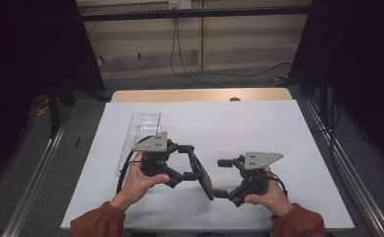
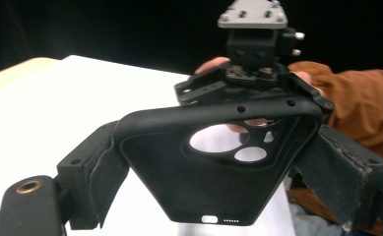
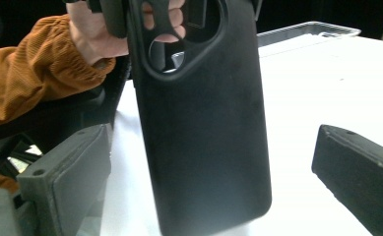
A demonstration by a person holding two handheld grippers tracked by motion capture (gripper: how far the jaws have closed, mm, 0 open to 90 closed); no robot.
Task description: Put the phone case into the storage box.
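Fingers (image 2: 98, 182) of the left gripper (image 1: 197, 165) press both long edges of a black phone case (image 1: 205, 180), pads clamped on it & holding it up off the white sheet (image 1: 239, 128) that covers the table. Seen from the left gripper view, the case (image 2: 218, 172) sits w/ its hollow inner side toward the camera, camera cutout at the far end, charging-port slot at the near end. Right gripper (image 1: 221, 177) faces it from the opposite side, jaws spread wide: in the right gripper view the case (image 3: 204, 123) stands between the two pads (image 3: 78, 172), gaps showing on either side, no contact visible. From above, the case hangs at centre-front of the sheet, tilted, between the 2 grippers, w/ the right gripper's lower jaw reaching just under its near end. Person's left hand (image 1: 140, 180) grips the left tool, right hand (image 1: 271, 195) the other; both sleeves (image 1: 98, 222) are rust-orange. Grey three-cornered plate (image 1: 152, 143) tops the left gripper; a matching one sits on the right. Clear plastic tray (image 1: 140, 131) lies on the sheet's left part, just behind the left gripper, well apart from the case. Bare wood of the table (image 1: 199, 95) shows at the far edge, beyond the sheet.
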